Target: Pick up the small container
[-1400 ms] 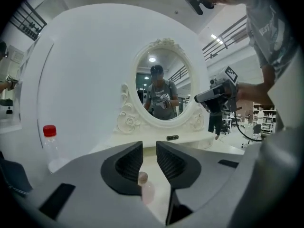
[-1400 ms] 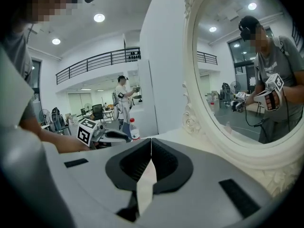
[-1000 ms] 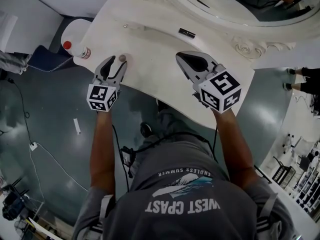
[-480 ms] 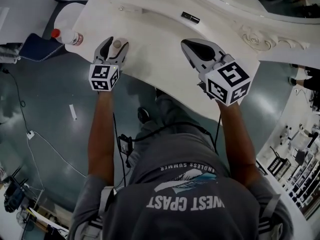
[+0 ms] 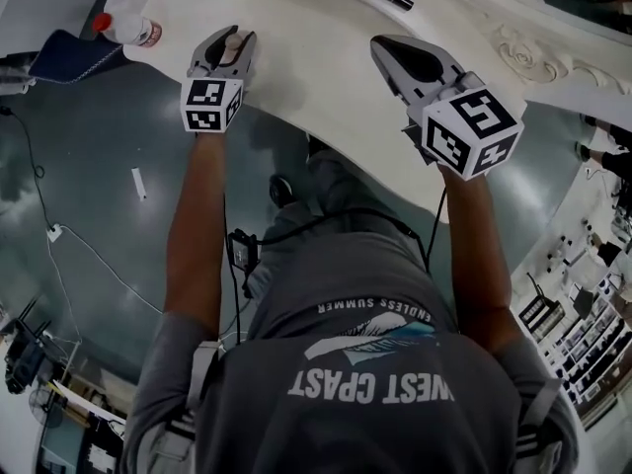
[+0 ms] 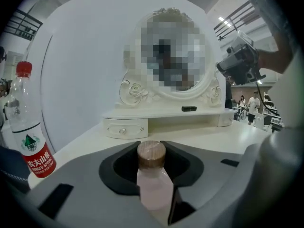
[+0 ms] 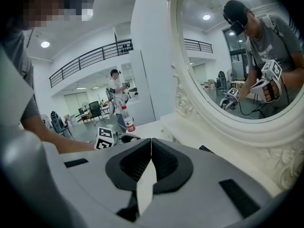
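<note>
Between closing left fingers (image 6: 116, 167) — small container (image 6: 151, 175)

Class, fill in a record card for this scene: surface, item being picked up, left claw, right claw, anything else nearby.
Surface: white dressing table with an oval mirror
Item: small bottle, brown cap, upright
Left claw: closing on the small bottle, pads against its sides
Right claw: shut, empty
Nearby: water bottle with a red cap, at the table's left edge
</note>
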Tool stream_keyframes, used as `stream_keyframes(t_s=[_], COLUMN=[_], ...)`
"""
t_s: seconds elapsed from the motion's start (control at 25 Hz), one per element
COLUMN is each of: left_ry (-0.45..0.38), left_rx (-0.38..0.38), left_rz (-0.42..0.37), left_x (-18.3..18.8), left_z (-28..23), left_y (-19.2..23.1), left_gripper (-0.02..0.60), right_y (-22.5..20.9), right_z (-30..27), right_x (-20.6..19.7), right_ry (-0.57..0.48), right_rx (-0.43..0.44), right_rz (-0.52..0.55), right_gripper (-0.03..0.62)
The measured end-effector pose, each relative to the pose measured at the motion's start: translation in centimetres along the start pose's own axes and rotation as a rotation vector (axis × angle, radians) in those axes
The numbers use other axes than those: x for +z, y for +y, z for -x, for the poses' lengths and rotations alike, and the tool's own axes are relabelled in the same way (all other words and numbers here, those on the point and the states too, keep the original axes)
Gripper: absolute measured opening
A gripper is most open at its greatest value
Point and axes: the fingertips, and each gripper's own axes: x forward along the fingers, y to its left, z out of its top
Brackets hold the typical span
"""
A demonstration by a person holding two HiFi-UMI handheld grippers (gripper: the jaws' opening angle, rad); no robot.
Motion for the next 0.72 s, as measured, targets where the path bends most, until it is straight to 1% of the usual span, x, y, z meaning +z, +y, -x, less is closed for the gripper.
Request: stream_keyframes(t_s=[0.12, 0.2, 0.32, 0.56, 0.72], left_ry=[0.036, 0.040, 0.026, -0.001, -0.025], left_rx=[-0.001, -0.003, -0.007, -0.008, -0.009], left_rz=[-0.015, -0.030, -0.041, -0.076, -0.101], left_x=[0.7, 1.5, 2.3, 3.5, 5.8], left_z=[1.2, 2.3, 3.7, 5.4, 7.6], left_y=[-0.8, -1.0, -0.3, -1.0, 0.1], left_gripper=[0.135, 0.135, 0.133, 0.133, 0.133], right_y=[0.8, 1.5, 2.3, 2.5, 3.7], right_z=[1.4, 1.9, 1.4, 1.7, 1.5], right_x=[0.6, 1.2, 1.7, 0.6, 1.6], right_ry=[-0.008, -0.018, -0.027, -0.050, -0.065], right_rx=[0.003, 0.004, 0.001, 0.003, -0.003], right_rz=[0.003, 0.007, 0.011, 0.019, 0.034], right_gripper=[0.026, 0.026, 0.026, 0.026, 0.026])
